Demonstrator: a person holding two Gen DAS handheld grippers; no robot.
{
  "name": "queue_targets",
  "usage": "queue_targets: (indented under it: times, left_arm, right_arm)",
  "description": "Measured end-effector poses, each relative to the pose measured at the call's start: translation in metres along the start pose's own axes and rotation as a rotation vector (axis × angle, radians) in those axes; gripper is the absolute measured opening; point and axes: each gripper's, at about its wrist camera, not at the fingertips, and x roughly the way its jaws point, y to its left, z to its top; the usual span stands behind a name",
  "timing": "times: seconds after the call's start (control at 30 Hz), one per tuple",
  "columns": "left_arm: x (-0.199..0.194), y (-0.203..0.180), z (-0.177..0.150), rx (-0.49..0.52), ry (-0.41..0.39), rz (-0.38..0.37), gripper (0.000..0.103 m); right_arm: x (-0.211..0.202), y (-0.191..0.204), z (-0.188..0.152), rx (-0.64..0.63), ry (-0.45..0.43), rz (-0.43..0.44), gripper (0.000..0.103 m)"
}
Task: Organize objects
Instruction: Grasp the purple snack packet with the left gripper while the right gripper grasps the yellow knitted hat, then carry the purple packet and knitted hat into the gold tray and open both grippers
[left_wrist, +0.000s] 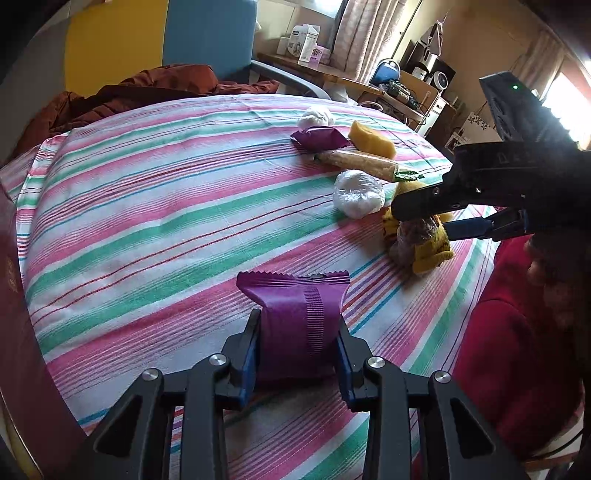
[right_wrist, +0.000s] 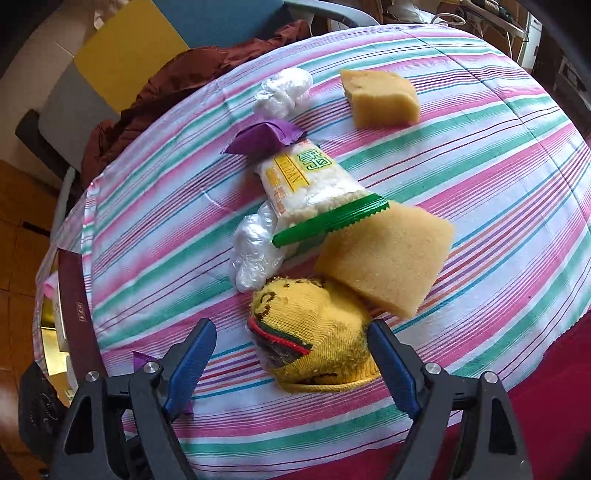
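- Surface w/ pink-green-white striped cloth carries everything; brown jacket heaped at its far edge, dark red box at the left edge.
- Left gripper: jaws closed on purple packet, pinching it from both sides; packet stands upright, lifted clear of the cloth or just on it – can't tell. It sits well apart from the rest of the pile.
- Right gripper: jaws wide open, nothing held, one finger each side of yellow sock; not touching it as far as seen. Sock is rolled up, w/ red-green cuff stripes.
- Big sponge leans on the sock's far side, tilted, top corner under the green end of the rice cracker pack.
- Cracker pack lies lengthwise betw. the sponge and a second purple packet, its far end touching that packet.
- Small sponge lies alone, far right of the pile.
- Plastic bag ball just beside the cracker pack, near the sock.
- 2nd plastic bag ball beyond the second purple packet, touching it.
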Motion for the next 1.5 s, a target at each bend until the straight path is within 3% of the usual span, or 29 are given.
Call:
queue_targets:
  times: [0.13, 0.27, 0.33, 0.4, 0.53, 0.67, 0.93, 1.03, 1.37, 1.5]
  left_arm:
    - [0.000, 0.000, 0.000, -0.002, -0.003, -0.001, 0.037]
    - [-0.001, -0.001, -0.001, 0.008, -0.007, 0.011, 0.035]
    - [-0.002, 0.000, -0.002, 0.000, -0.003, 0.012, 0.035]
    - [-0.006, 0.000, -0.002, -0.008, 0.001, 0.018, 0.035]
    - [-0.020, 0.002, -0.006, -0.024, -0.009, 0.001, 0.035]
    - [-0.049, -0.001, -0.009, -0.015, -0.069, -0.017, 0.035]
    - [-0.109, 0.016, -0.016, -0.063, -0.171, 0.013, 0.035]
    - [-0.130, 0.036, -0.024, -0.120, -0.200, 0.044, 0.035]
    - [-0.184, 0.134, -0.050, -0.381, -0.273, 0.164, 0.035]
    - [-0.193, 0.160, -0.051, -0.430, -0.281, 0.205, 0.035]
  right_arm:
    - [0.002, -0.001, 0.000, -0.001, 0.013, -0.018, 0.083]
    - [0.011, 0.008, 0.001, -0.055, 0.049, -0.114, 0.058]
    - [0.016, 0.019, -0.001, -0.111, 0.057, -0.177, 0.055]
    - [0.016, 0.022, -0.003, -0.131, 0.057, -0.176, 0.051]
    - [0.002, 0.020, -0.005, -0.143, 0.005, -0.052, 0.049]
    - [-0.011, 0.030, -0.015, -0.218, -0.039, 0.056, 0.049]
    - [-0.013, 0.061, -0.033, -0.301, -0.078, 0.066, 0.049]
    - [-0.018, 0.080, -0.046, -0.323, -0.080, 0.127, 0.049]
    - [-0.030, 0.212, -0.093, -0.582, -0.097, 0.331, 0.049]
    - [-0.022, 0.249, -0.110, -0.658, -0.080, 0.361, 0.049]
